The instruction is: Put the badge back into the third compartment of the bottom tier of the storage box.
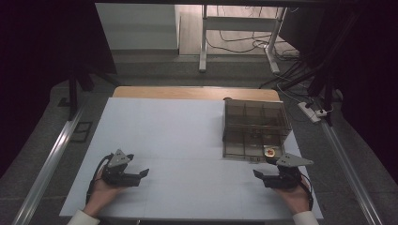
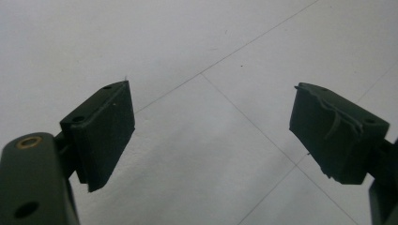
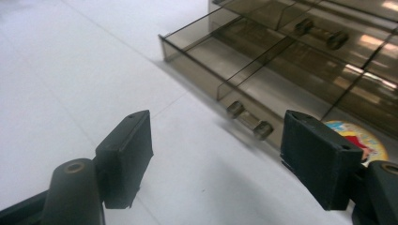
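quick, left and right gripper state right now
left gripper: open, nothing between the jaws, white table beneath.
right gripper: open, holding nothing, beside the smoky drawer box.

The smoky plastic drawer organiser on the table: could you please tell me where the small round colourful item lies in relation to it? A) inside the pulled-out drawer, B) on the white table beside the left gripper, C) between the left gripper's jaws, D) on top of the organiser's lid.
A: the round colourful item lies inside the pulled-out drawer of the organiser, near the right gripper.
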Demonstrator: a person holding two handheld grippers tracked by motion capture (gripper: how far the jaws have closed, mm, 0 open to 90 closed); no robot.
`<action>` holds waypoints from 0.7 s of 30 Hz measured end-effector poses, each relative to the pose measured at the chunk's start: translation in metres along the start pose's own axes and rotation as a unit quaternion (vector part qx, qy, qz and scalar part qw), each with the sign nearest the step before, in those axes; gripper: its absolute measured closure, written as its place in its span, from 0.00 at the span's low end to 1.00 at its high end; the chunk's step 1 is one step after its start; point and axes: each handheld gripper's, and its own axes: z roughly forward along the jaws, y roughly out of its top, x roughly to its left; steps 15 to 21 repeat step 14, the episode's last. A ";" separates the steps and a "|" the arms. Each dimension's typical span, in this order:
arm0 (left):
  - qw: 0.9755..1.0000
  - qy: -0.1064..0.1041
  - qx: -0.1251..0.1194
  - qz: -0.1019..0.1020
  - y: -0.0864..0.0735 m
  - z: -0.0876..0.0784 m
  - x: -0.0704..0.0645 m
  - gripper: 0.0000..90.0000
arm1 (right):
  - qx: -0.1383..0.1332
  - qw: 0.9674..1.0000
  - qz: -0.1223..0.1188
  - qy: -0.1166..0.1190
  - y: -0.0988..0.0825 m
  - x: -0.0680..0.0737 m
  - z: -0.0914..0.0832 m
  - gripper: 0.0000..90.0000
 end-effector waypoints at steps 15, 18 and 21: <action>1.000 0.001 0.000 0.002 0.002 0.001 -0.001 0.16 | 0.000 1.000 -0.013 0.005 -0.002 0.002 0.001 0.27; 1.000 0.001 0.000 0.002 0.002 0.001 -0.001 0.16 | 0.000 1.000 -0.013 0.005 -0.002 0.002 0.001 0.27; 1.000 0.001 0.000 0.002 0.002 0.001 -0.001 0.16 | 0.000 1.000 -0.013 0.005 -0.002 0.002 0.001 0.27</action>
